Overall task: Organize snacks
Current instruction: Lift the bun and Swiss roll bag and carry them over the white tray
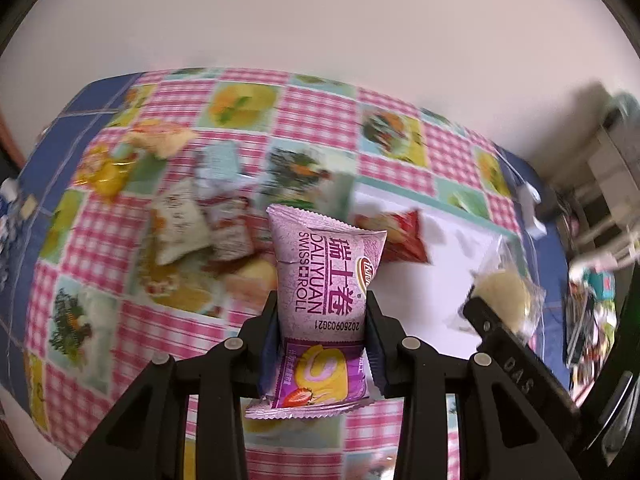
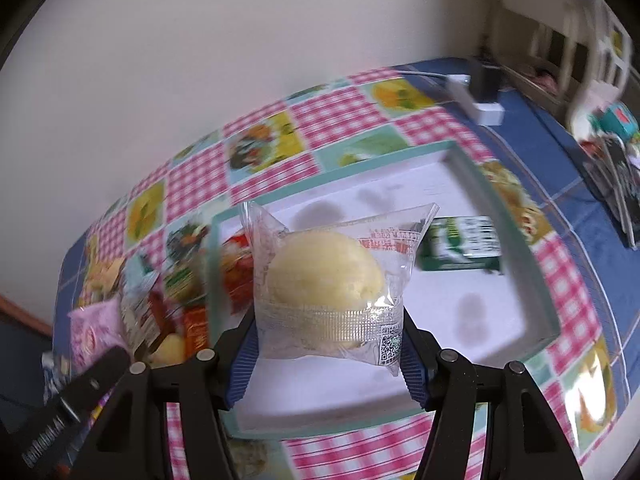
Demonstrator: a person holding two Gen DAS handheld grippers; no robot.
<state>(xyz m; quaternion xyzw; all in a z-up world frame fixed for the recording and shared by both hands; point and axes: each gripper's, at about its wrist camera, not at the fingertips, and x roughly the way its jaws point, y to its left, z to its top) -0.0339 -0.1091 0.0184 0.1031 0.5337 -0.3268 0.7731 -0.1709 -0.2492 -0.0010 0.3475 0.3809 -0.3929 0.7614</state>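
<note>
Glossy checked tablecloth; left hand-held gripper pinches crinkly purple pack, right hand-held gripper seemingly clamps clear-wrapped cake.

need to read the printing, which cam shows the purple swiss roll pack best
The left wrist view: the purple swiss roll pack fills the centre, clamped in the left gripper, lettering sharp. The right wrist view shows only a blurred pink corner at its left edge.

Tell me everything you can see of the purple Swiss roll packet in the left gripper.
The Swiss roll packet is a glossy purple-pink foil pouch with crimped zigzag seals at both ends, printed DALIYUAN SWISS ROLL, with a picture of a roll slice and a strawberry. It looks sealed and puffy. It stands lengthwise between the left gripper fingers, whose blue pads clamp its middle, and it is lifted above the tablecloth. Nothing else touches it.
</note>
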